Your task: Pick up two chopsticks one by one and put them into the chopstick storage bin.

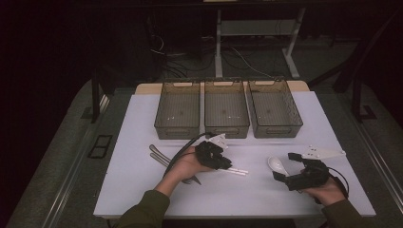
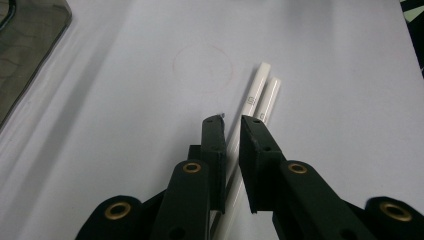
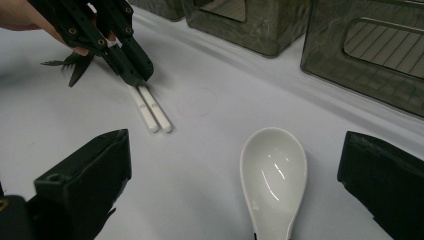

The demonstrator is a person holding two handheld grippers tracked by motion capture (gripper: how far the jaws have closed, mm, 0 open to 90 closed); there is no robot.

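Starting with the high view, we find the left gripper [image 1: 227, 164] lowered onto the near end of a pair of white chopsticks [image 1: 239, 171], which lie flat on the white table [image 1: 142, 190] with their long axis running out to the right of that gripper; three grey bins [image 1: 226, 111] stand side by side beyond them, and dark forks [image 1: 161, 157] lie behind the left hand. The right gripper [image 1: 280, 166] rests farther right, beside a white spoon [image 1: 276, 165], so the left hand is clearly the nearer one to the chopsticks. Moving to the left gripper view, we see the jaws narrowed around the chopsticks [image 2: 255, 100], with the sticks running straight ahead between them, in line with the gripper; whether the pads already press on them we cannot tell. Moving to the right gripper view, we see wide-open jaws holding nothing, the spoon [image 3: 272, 172] lying between them, and the left gripper [image 3: 132, 70] straddling the chopsticks [image 3: 150, 110] farther off.
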